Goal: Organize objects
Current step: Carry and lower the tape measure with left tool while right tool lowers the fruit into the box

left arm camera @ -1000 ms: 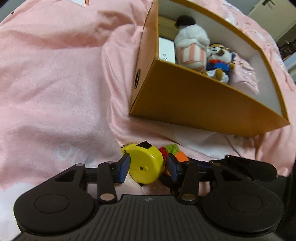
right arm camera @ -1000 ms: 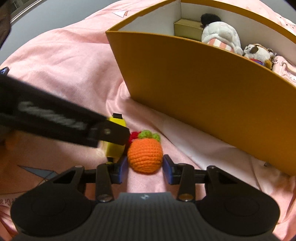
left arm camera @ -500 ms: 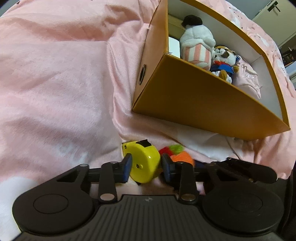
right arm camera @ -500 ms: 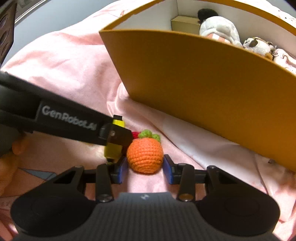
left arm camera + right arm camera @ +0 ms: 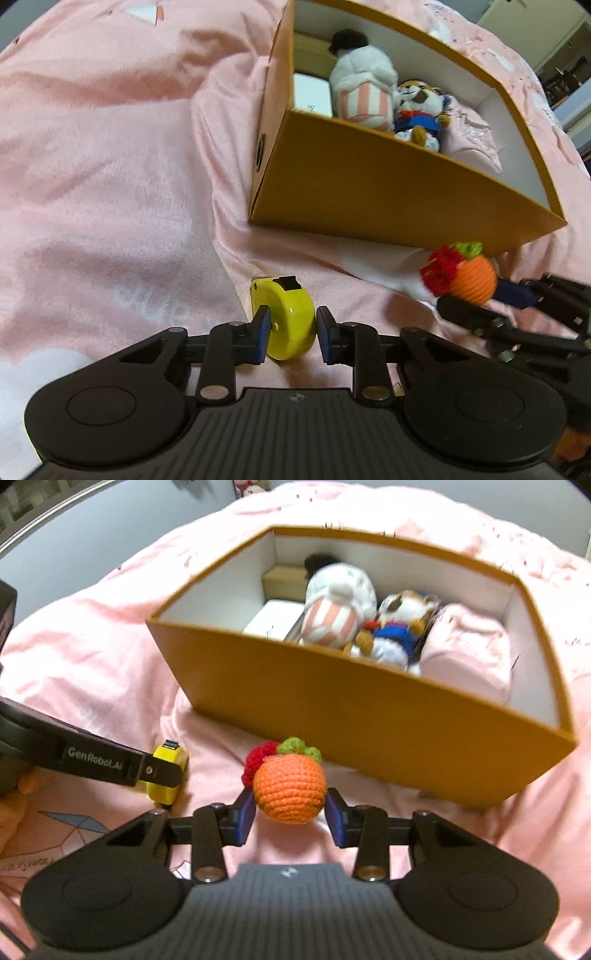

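My left gripper (image 5: 291,328) is shut on a yellow tape measure (image 5: 286,317) that rests on the pink bedspread. My right gripper (image 5: 289,814) is shut on an orange crocheted ball (image 5: 289,788) with green and red tufts and holds it lifted in front of the orange box (image 5: 369,709). The ball also shows in the left wrist view (image 5: 469,275) to the right, with the right gripper behind it. The tape measure shows in the right wrist view (image 5: 167,771), partly hidden by the left gripper's finger (image 5: 110,764).
The open orange box (image 5: 369,195) holds a white striped plush (image 5: 360,88), a dog plush (image 5: 419,110), a pink cloth (image 5: 469,646) and small boxes (image 5: 275,618). Pink bedding (image 5: 110,147) lies all around. A hand (image 5: 14,801) shows at the left.
The right gripper has lifted the orange ball up off the bed and away from the tape measure. The left gripper has closed on the tape measure.
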Action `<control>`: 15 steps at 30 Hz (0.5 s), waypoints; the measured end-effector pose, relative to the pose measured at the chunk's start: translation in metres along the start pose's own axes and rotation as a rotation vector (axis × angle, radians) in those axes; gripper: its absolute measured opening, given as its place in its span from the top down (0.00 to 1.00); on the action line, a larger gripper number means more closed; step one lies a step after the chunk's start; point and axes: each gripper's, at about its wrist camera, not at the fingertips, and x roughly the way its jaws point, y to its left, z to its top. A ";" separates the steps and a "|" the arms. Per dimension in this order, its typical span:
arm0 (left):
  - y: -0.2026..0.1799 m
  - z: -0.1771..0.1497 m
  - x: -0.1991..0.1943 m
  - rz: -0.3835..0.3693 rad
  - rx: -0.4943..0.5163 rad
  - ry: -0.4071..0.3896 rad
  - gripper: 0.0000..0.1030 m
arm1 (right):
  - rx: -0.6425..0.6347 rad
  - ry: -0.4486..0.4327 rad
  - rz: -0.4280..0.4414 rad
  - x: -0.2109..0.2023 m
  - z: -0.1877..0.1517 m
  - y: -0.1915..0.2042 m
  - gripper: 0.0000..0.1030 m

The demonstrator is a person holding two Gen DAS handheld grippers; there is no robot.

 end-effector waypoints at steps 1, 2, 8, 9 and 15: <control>-0.001 0.000 -0.004 -0.006 0.006 -0.010 0.73 | -0.010 -0.011 -0.002 0.000 0.004 -0.001 0.59; -0.003 0.000 -0.008 -0.016 0.010 -0.021 0.73 | -0.020 -0.023 -0.004 -0.007 0.008 -0.001 0.59; -0.020 0.003 -0.043 -0.090 0.055 -0.105 0.73 | -0.053 -0.104 -0.032 -0.042 0.014 -0.011 0.59; -0.025 0.004 -0.049 -0.107 0.066 -0.124 0.73 | -0.051 -0.119 -0.034 -0.050 0.015 -0.013 0.59; -0.056 0.014 -0.096 -0.223 0.154 -0.252 0.73 | -0.046 -0.228 -0.040 -0.088 0.031 -0.026 0.59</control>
